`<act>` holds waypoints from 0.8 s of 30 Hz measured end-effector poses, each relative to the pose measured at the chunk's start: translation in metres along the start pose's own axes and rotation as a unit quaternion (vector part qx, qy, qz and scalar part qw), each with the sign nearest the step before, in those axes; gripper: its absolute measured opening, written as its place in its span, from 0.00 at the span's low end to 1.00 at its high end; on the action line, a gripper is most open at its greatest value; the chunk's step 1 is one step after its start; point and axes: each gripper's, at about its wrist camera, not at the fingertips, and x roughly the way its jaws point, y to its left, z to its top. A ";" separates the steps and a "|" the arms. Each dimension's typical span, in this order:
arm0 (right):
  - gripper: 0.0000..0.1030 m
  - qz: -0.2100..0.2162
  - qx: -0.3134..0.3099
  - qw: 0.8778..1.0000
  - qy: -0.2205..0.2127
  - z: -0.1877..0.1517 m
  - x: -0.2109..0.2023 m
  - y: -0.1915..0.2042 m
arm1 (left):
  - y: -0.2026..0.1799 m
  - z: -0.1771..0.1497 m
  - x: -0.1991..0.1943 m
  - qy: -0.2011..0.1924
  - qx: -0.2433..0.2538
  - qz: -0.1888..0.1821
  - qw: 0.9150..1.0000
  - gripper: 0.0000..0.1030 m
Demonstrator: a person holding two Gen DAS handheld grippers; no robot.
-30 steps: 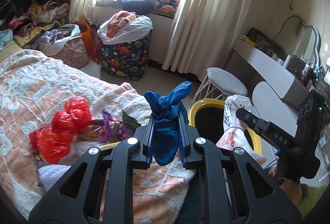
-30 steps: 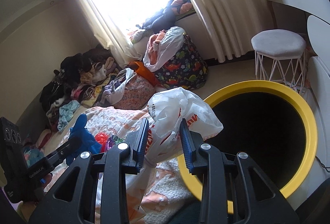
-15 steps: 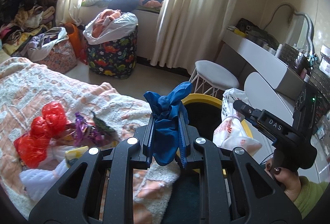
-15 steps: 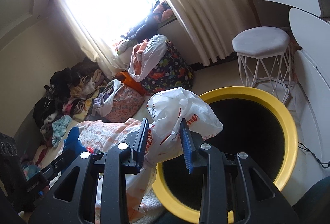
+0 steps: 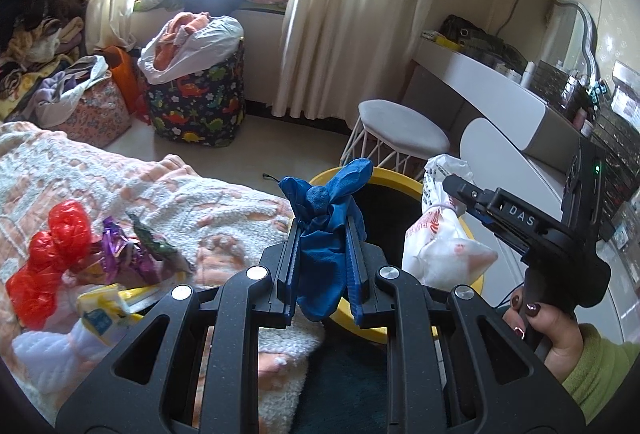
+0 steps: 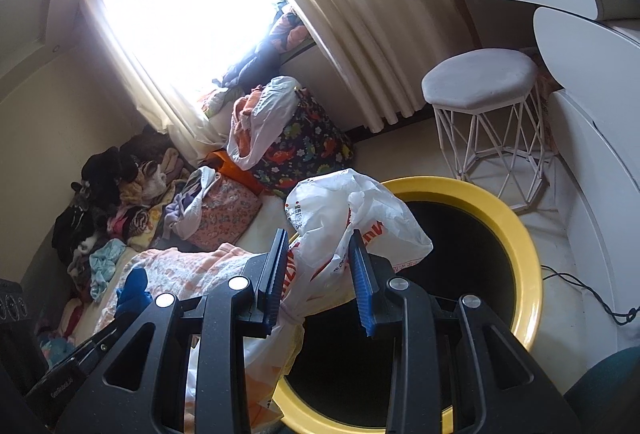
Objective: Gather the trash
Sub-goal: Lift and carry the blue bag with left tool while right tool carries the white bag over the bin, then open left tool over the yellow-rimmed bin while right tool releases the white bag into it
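Note:
My left gripper point(image 5: 322, 230) is shut on a knotted blue bag point(image 5: 324, 234), held above the bed's edge next to the yellow-rimmed black bin point(image 5: 394, 180). My right gripper point(image 6: 318, 250) has a white plastic bag with red print point(image 6: 348, 218) between its fingers, over the near rim of the bin point(image 6: 520, 234). Its jaws stand wider than before and the bag still hangs between them. The right gripper point(image 5: 456, 190) and the white bag point(image 5: 436, 246) also show in the left wrist view. More trash lies on the bed: a red bag point(image 5: 44, 254) and purple wrappers point(image 5: 120, 246).
A white stool point(image 6: 480, 82) stands behind the bin, a white vanity desk point(image 5: 500, 94) to the right. A dinosaur-print hamper point(image 5: 196, 106) and piles of clothes point(image 6: 120, 194) are by the window. A cable point(image 6: 592, 298) lies on the floor.
Both grippers have moved toward the bin. The right gripper's jaws have widened around the white bag, now over the bin's opening. The left grip on the blue bag is unchanged.

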 end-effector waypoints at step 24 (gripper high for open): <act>0.31 -0.061 -0.014 0.998 -0.003 0.001 0.013 -0.034 | -0.032 0.001 0.067 0.043 0.020 -0.032 0.998 0.14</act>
